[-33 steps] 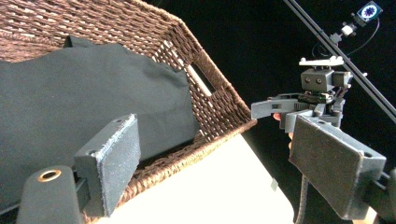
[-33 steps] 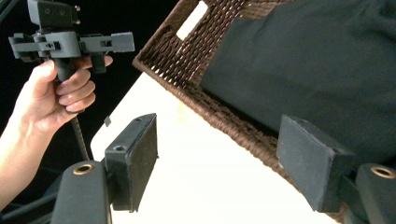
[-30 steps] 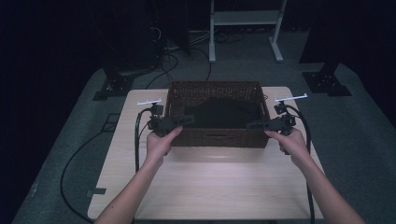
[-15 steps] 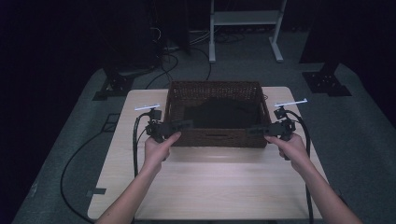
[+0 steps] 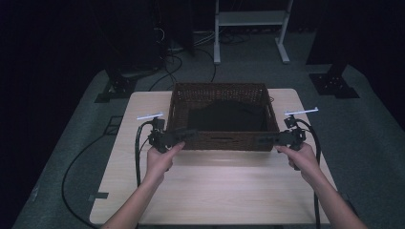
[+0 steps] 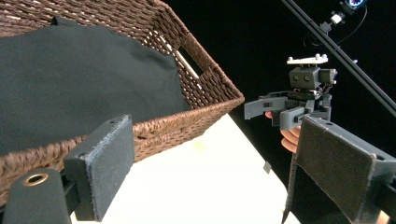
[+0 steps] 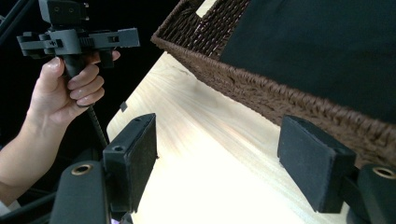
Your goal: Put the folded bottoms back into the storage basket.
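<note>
Two grippers are working here, one in each of the person's two hands. The left gripper (image 5: 184, 136) is sitting at the near left corner of the one wicker basket (image 5: 222, 139), with its jaws spread; they have just been opening, and in the left gripper view the basket's near rim is lying beside the left-hand pad rather than pressed between the two pads, so nothing is being pinched. The right gripper (image 5: 265, 140) is sitting at the basket's near right corner, its jaws likewise standing apart; in the right gripper view bare bench is showing between its two pads, with the woven wall passing just behind the right-hand one.

The left hand (image 5: 160, 160) and the right hand (image 5: 301, 157) are each wrapping one grip handle, and one cable is trailing from each gripper.

The basket is standing on the far half of the single pale wooden bench (image 5: 215, 191), squarely between the two grippers. One dark cloth (image 5: 227, 117) is lying inside it, covering the bottom.

The high view is taking in the whole bench, both forearms, and a white frame (image 5: 250, 19) standing on the floor beyond. The left gripper view is showing a handle slot (image 6: 192, 56) cut in a basket wall and the opposite gripper held farther off. The right gripper view is showing the fingers of the left hand curled round the handle.
</note>
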`<state>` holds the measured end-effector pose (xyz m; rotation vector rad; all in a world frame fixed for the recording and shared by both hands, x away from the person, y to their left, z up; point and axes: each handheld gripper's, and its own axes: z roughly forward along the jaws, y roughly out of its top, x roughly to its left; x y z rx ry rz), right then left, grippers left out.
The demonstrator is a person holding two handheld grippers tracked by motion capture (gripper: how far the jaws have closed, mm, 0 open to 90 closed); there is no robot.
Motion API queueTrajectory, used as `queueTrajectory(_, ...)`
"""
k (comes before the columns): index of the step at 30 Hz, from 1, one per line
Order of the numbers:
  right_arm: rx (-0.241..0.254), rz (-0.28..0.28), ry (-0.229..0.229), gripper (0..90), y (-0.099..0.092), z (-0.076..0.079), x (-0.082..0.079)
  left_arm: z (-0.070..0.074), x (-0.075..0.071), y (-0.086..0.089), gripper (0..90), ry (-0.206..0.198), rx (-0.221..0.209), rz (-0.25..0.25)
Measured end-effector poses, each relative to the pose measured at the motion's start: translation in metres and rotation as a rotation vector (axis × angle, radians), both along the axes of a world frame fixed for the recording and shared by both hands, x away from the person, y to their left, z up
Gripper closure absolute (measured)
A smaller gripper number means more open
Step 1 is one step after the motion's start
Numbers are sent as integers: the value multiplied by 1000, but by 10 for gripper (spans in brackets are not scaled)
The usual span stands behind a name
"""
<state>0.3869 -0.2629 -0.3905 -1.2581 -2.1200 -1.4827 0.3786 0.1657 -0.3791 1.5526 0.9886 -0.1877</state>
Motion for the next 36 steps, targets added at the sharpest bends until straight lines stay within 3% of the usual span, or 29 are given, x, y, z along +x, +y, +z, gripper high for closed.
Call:
queueTrajectory(20,22,23,-2,279,-4,-13,-22,-13,-26,0,90,-2,-23,-27)
queueTrajectory(36,56,11,30,278,-13,-37,-35,-29,-41,5,75,0,-29,-27)
